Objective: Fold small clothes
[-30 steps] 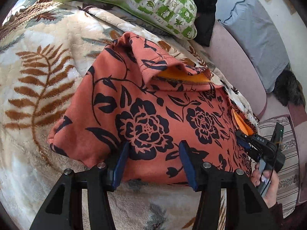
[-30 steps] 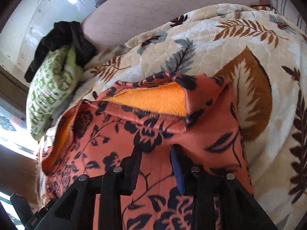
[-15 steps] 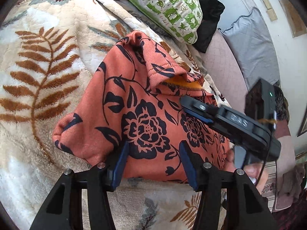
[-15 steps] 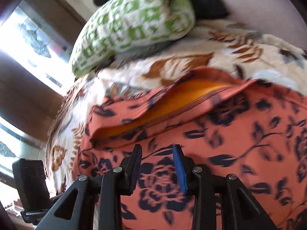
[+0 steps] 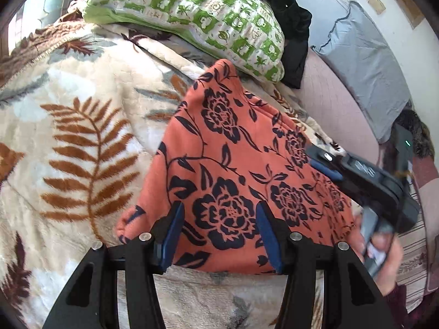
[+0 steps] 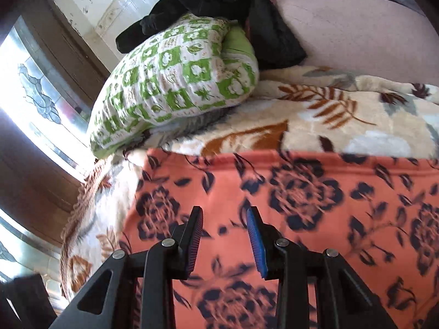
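Note:
An orange-red garment (image 5: 233, 164) printed with black flowers lies folded flat on a leaf-patterned blanket (image 5: 82, 137). My left gripper (image 5: 219, 219) hovers open over the garment's near edge, with cloth showing behind the gap but not pinched. My right gripper (image 6: 224, 215) is open just above the same garment (image 6: 315, 205), its blue pads clear of the fabric. In the left wrist view, the right gripper (image 5: 325, 164) reaches in over the garment's right side, held by a hand (image 5: 384, 249).
A green-and-white pillow (image 5: 192, 13) lies beyond the garment with a black cloth (image 5: 290, 33) behind it. A grey pillow (image 5: 365, 68) leans on the wall over a pink sheet (image 5: 329, 104). A bright window (image 6: 35, 96) is at the left.
The raised flap with its orange lining has been laid down, so the garment now lies flat. The right gripper swung across the garment and rolled. The left gripper lifted slightly.

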The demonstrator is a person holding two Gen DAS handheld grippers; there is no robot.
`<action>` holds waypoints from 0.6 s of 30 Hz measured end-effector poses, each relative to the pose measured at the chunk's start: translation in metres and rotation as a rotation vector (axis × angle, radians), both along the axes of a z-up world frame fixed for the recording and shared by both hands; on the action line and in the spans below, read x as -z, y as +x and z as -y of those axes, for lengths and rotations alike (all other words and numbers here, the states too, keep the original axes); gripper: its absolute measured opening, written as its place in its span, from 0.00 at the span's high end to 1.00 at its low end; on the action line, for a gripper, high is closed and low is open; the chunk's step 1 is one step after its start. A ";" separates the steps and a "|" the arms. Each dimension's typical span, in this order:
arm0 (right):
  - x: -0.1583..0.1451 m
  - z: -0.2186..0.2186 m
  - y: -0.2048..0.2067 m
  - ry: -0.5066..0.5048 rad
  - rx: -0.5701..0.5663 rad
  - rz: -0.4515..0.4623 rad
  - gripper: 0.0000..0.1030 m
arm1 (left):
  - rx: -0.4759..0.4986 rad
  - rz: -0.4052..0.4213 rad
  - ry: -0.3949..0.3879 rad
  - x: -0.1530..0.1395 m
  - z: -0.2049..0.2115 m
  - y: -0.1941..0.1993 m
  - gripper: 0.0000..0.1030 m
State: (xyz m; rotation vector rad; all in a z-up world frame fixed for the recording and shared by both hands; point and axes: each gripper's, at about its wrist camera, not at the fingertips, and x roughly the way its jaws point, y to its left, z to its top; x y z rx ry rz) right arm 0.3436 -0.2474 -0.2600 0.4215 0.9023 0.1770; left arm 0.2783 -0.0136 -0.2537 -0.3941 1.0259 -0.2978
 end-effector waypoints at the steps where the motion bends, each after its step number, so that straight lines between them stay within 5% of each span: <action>1: -0.001 0.010 -0.019 0.001 0.007 0.000 0.64 | -0.001 -0.009 0.033 0.002 0.002 0.001 0.47; 5: 0.004 0.045 -0.091 -0.030 0.077 -0.002 0.64 | 0.046 0.020 0.230 0.010 0.021 -0.004 0.47; 8: 0.039 0.055 -0.128 -0.091 0.075 -0.126 0.66 | 0.058 0.037 0.314 0.010 0.031 -0.010 0.47; 11: 0.039 0.069 -0.161 -0.030 0.099 -0.076 0.65 | 0.040 0.036 0.289 0.007 0.027 -0.012 0.47; 14: 0.029 0.095 -0.189 0.159 0.176 -0.035 0.63 | 0.038 0.058 0.254 -0.002 0.026 -0.021 0.46; 17: 0.038 0.122 -0.215 0.378 0.295 -0.021 0.23 | 0.038 0.003 0.172 0.001 0.020 -0.029 0.46; 18: 0.043 0.130 -0.223 0.436 0.339 -0.017 0.23 | 0.025 -0.032 0.121 0.004 0.014 -0.031 0.46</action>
